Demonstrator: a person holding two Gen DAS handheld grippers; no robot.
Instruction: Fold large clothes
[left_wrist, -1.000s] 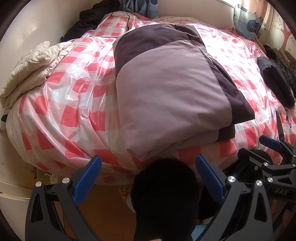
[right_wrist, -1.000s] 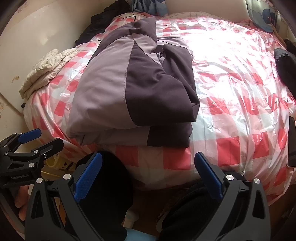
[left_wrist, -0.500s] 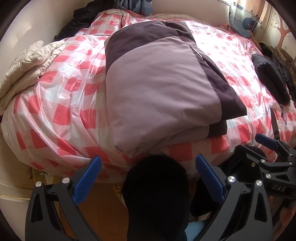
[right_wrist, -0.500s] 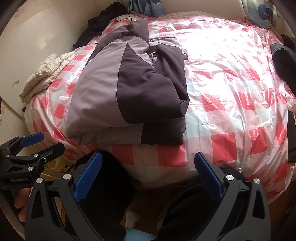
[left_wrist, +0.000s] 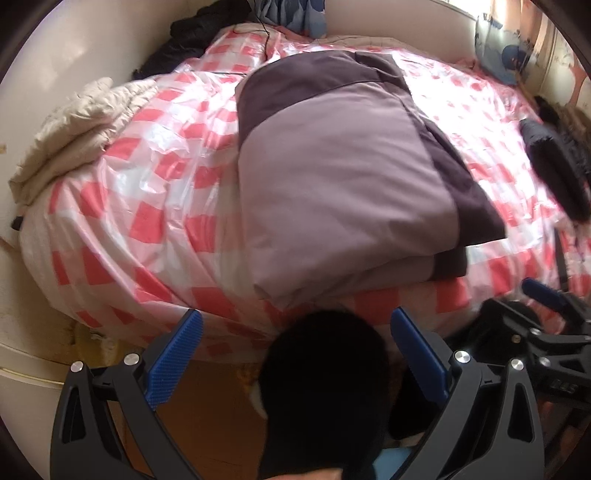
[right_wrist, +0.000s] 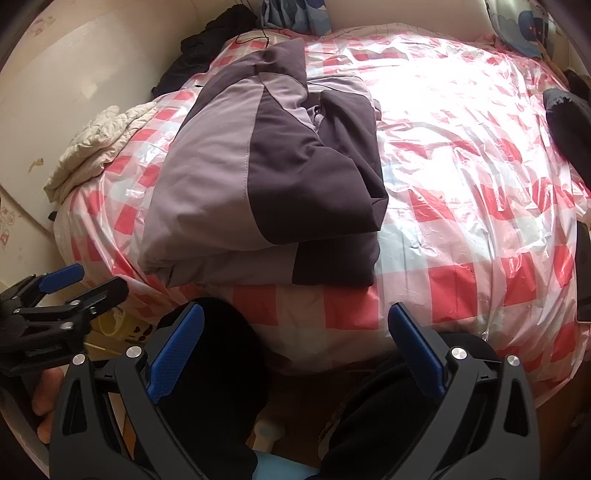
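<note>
A folded jacket in light mauve and dark purple (left_wrist: 332, 177) lies on the bed near its front edge; it also shows in the right wrist view (right_wrist: 258, 184). My left gripper (left_wrist: 293, 345) is open and empty, held back from the bed's edge, below the jacket. My right gripper (right_wrist: 295, 341) is open and empty, also off the bed in front of the jacket. Each gripper shows in the other's view, the right one (left_wrist: 546, 321) at the right, the left one (right_wrist: 62, 295) at the left. The person's dark trouser legs (left_wrist: 321, 387) fill the space between the fingers.
The bed has a red-and-white checked cover under clear plastic (right_wrist: 461, 166). A cream quilted garment (left_wrist: 77, 129) lies at its left edge. Dark clothes lie at the far left corner (left_wrist: 184, 40) and at the right edge (left_wrist: 554, 170). A wall runs along the left.
Both grippers have shifted slightly while staying open and off the bed; the left view has swung a little, so the jacket sits further right. The jacket has not moved.
</note>
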